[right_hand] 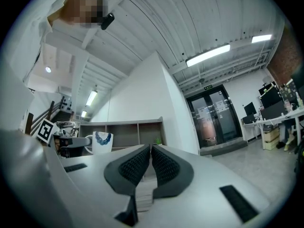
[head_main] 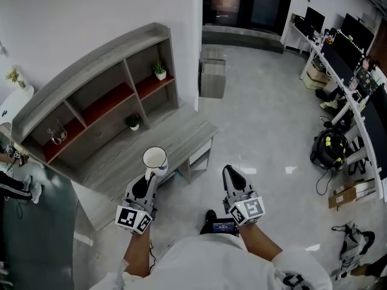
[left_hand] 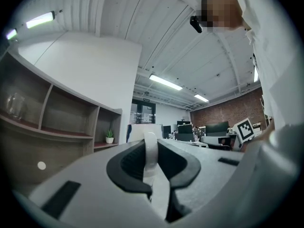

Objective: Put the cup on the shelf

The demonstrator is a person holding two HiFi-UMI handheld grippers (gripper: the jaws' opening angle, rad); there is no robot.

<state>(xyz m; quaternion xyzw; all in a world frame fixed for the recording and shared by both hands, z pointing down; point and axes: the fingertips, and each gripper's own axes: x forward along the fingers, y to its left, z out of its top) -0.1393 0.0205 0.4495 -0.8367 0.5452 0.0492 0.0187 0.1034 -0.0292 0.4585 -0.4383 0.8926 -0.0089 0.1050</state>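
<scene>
While the white cup point(head_main: 155, 157) is held upright in the air in front of the shelf unit point(head_main: 91, 65), well short of its compartments, the step in hand is judged to be the carry: the cup is lifted and not yet placed. The left gripper point(head_main: 149, 179) has it by the handle point(left_hand: 150, 148). In the left gripper view the white loop stands between the two dark pads, which press on it from either side. Seen from the right gripper view, the cup carries a blue pattern on its side, with the shelf unit behind it.

The right gripper point(head_main: 231, 175) is beside the left one, on the side away from the shelf unit. Its jaws are closed together with nothing between them.

On the shelf unit's red boards, a small potted plant point(head_main: 159, 70) stands in the compartment at the right end, and what looks like a glass point(head_main: 57, 135) stands towards the left end. A second potted plant point(head_main: 133, 121) sits in a compartment below. A low grey ledge point(head_main: 181, 132) runs along the shelf unit's foot.

The next move probably calls for bringing the cup forward to a bare stretch of red board. The middle compartment appears free. The cup should stay upright and clear the dividers. Its base should rest flat on the board before the jaws let go, since a cup gripped only by its handle could tip.
</scene>
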